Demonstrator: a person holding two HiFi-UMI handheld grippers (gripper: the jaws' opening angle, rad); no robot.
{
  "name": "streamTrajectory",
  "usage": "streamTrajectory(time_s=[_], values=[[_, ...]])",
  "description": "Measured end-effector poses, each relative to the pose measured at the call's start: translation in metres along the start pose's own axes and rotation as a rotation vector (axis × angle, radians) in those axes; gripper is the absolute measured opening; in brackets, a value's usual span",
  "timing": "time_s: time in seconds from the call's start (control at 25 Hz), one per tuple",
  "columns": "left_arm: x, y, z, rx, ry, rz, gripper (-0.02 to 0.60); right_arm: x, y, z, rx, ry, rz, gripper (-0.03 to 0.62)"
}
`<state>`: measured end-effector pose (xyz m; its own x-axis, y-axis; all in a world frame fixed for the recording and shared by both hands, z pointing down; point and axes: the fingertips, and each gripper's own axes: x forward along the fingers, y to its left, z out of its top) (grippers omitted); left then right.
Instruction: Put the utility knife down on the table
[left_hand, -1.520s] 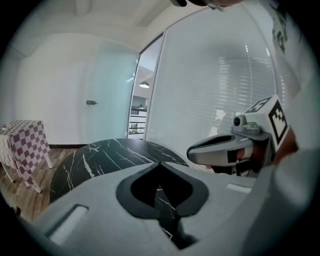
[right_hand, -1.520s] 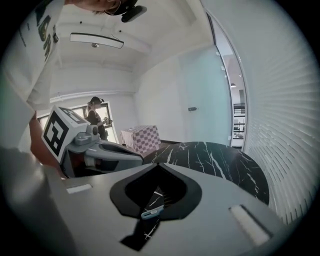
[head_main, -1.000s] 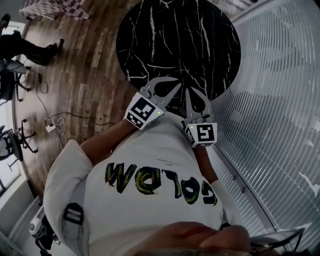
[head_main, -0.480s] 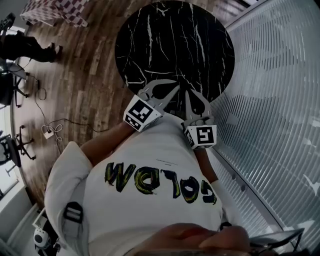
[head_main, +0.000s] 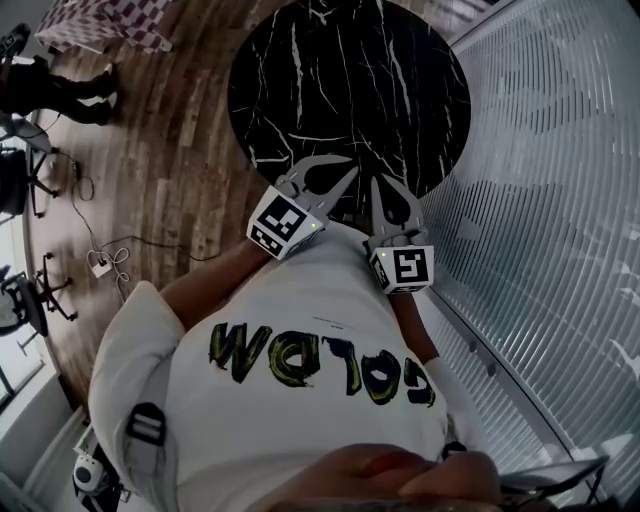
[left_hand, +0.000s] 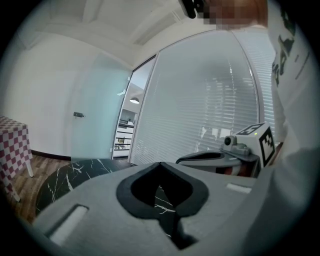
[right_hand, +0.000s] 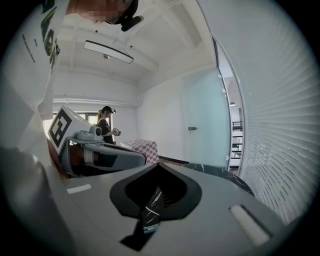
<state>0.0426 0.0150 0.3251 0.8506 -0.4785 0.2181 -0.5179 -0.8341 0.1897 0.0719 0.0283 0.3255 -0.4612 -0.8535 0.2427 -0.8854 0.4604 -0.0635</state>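
Lowest in the head view is the person's white T-shirt with dark lettering (head_main: 290, 400), which fills the bottom centre of the frame. Just above it, both tools are held out from the chest.

The grey left gripper (head_main: 352, 172) slants toward the upper right. Its own view shows the jaws pressed together at the tips with nothing between them, only veined stone visible through the slot behind. The grey right gripper (head_main: 379, 185) points almost straight up the frame. Its jaws are likewise closed tip to tip on nothing. The two sets of tips lie near each other but apart, over the near rim of the round black marble table with white veins (head_main: 350, 80), which sits at the top centre.

The utility knife cannot be made out in any view, so its place, long axis and heading cannot be told.

Left of the table runs a brown wood-plank floor (head_main: 180, 150), with a white cable (head_main: 110, 245) trailing along it. The right side is taken up by a white slatted blind wall (head_main: 560, 200). Farthest off, in the upper left corner, are a checked cloth (head_main: 100, 20) and a standing person's dark legs (head_main: 50, 85).
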Motion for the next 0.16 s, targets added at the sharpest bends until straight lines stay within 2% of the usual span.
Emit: streamTrajectory(time_s=[0.16], values=[[0.0035, -0.0004, -0.0046, -0.002, 0.008, -0.007, 0.005, 0.0008, -0.0025, -0.0059, 0.010, 0.007, -0.001, 0.000]])
